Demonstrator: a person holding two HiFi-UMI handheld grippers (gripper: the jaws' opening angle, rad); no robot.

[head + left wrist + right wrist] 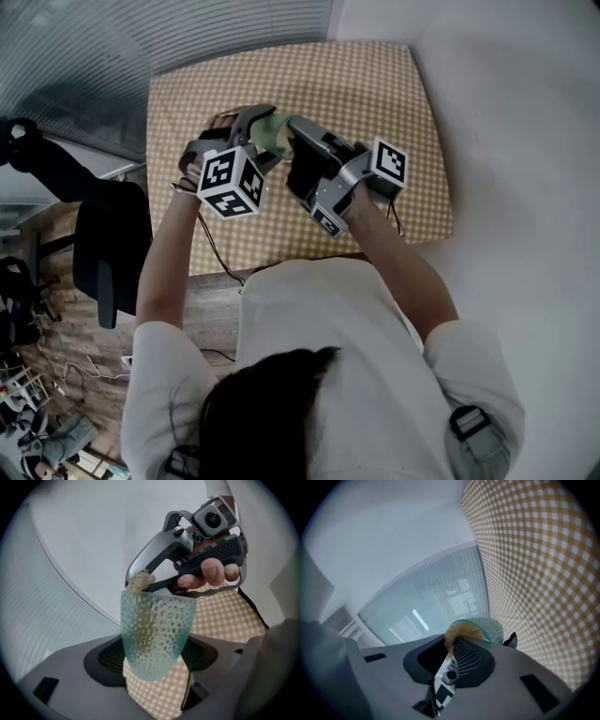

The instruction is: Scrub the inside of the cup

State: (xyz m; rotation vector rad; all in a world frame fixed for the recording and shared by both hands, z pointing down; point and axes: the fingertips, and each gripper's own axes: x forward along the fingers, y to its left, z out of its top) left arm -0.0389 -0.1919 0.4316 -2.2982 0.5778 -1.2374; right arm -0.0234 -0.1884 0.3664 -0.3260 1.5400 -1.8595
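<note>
Counter (375, 84): covered with a tan checked cloth, filling the upper middle of the head view. You hold both grippers above it, near the frame centre.

Left gripper (156, 667): jaws are closed on the cup (157, 630), one pad on each side of its lower body. The cup is pale green, translucent and dimpled. It stands up out of the jaws, with its mouth toward the top of the left gripper view.

Right gripper (450, 658): jaws are nearly together, pinching a tan fibrous scrubber (457, 634). Your hand (211, 571) grips its handle at the upper right of the left gripper view.

Scrubber to cup: the tuft sits at the cup's rim, at the upper left of the mouth in the left gripper view. In the right gripper view the cup mouth opens just beyond the tuft. I cannot tell how far it reaches inside.
</note>
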